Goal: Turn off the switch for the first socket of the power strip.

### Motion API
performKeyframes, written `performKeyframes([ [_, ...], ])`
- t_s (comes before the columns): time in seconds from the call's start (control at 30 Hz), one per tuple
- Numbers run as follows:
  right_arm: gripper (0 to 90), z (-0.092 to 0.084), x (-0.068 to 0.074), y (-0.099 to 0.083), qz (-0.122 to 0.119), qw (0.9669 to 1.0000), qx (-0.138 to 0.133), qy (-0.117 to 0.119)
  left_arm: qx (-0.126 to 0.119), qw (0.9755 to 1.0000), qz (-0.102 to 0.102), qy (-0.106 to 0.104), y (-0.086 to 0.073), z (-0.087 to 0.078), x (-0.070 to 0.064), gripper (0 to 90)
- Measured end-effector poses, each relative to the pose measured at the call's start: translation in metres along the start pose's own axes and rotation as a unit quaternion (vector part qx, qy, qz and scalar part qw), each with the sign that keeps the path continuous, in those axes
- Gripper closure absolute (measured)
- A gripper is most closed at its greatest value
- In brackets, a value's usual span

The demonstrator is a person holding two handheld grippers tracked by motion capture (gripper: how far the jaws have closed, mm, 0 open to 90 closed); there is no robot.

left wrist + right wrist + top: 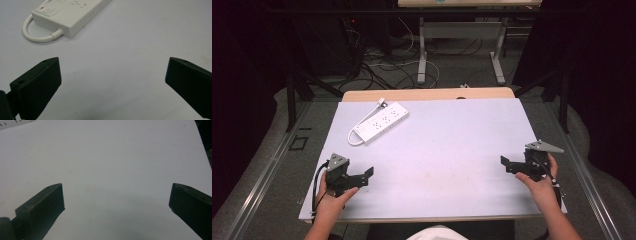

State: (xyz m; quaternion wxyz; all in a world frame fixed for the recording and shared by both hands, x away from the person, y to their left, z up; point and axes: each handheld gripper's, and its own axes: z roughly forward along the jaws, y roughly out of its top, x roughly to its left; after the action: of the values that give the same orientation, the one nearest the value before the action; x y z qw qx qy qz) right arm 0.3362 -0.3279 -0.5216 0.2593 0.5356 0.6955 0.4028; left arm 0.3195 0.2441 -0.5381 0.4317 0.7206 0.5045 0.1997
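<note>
A white power strip (381,121) with a short looped cord lies on the pale table top (437,150), toward the far left. In the left gripper view the power strip (67,13) sits ahead of the jaws, its switch end and cord nearest. My left gripper (364,175) rests near the table's front left, jaws wide apart with nothing between them; the left gripper (112,75) shows bare table between its jaws. My right gripper (507,164) is held at the front right, open and holding nothing. The right gripper (116,197) frames blank table surface.
Beyond the table's far wooden edge (427,94) lie tangled cables (382,65) on the floor and the legs of another table (422,50). A corner of the power strip (15,123) peeks in at the top left of the right gripper view.
</note>
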Motion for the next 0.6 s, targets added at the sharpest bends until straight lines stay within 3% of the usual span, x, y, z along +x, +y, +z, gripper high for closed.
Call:
performKeyframes([
  [0.2,0.0,-0.007,0.006,0.000,-0.015,0.9998,-0.008,-0.010,0.003,1.0000,-0.004,-0.002,0.000,0.001,0.001,0.3],
  [0.6,0.9,-0.005,0.013,0.004,-0.028,0.9995,0.006,0.014,0.001,0.9999,-0.011,-0.009,0.000,-0.008,0.001,6.8],
])
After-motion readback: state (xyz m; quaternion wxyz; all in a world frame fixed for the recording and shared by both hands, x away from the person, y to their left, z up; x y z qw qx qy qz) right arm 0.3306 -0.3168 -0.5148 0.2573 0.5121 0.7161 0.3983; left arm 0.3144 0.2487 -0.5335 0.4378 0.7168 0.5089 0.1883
